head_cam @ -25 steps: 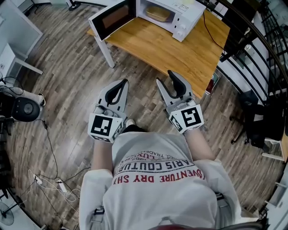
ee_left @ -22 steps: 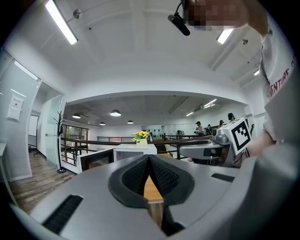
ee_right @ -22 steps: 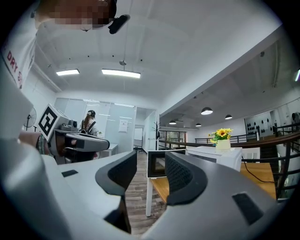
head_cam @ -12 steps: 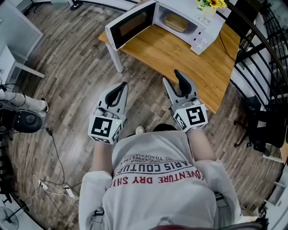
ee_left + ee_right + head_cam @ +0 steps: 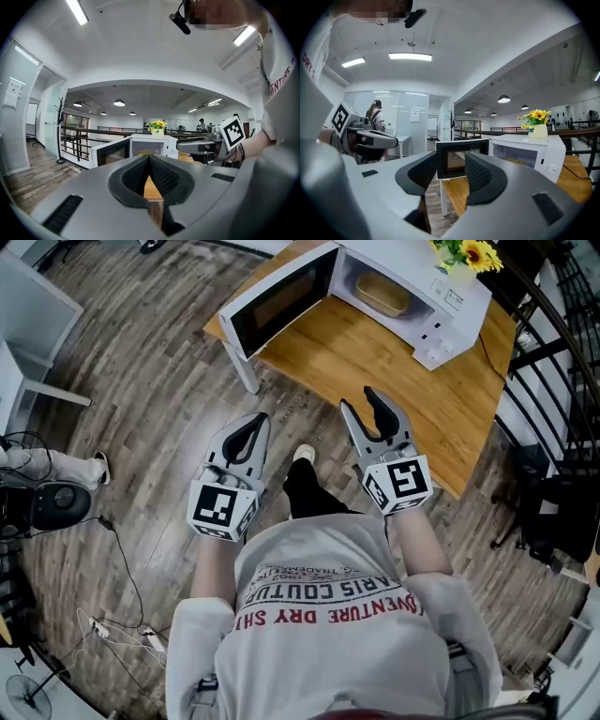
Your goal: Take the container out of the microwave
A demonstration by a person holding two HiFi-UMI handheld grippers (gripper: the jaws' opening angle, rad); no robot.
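The left gripper (image 5: pixel 257 420), at centre frame, has its jaws together at the tips and holds nothing. Beside it, the right gripper (image 5: pixel 360 401) has its jaws apart and empty. The container (image 5: pixel 384 296) sits inside the open microwave (image 5: pixel 450 307) on the wooden surface (image 5: pixel 375 362), upper right.

the container (image 5: pixel 382 296) sits in the microwave (image 5: pixel 417 273) on the table (image 5: pixel 375 360), door (image 5: pixel 281 299) swung left, flowers (image 5: pixel 476 254) on top.
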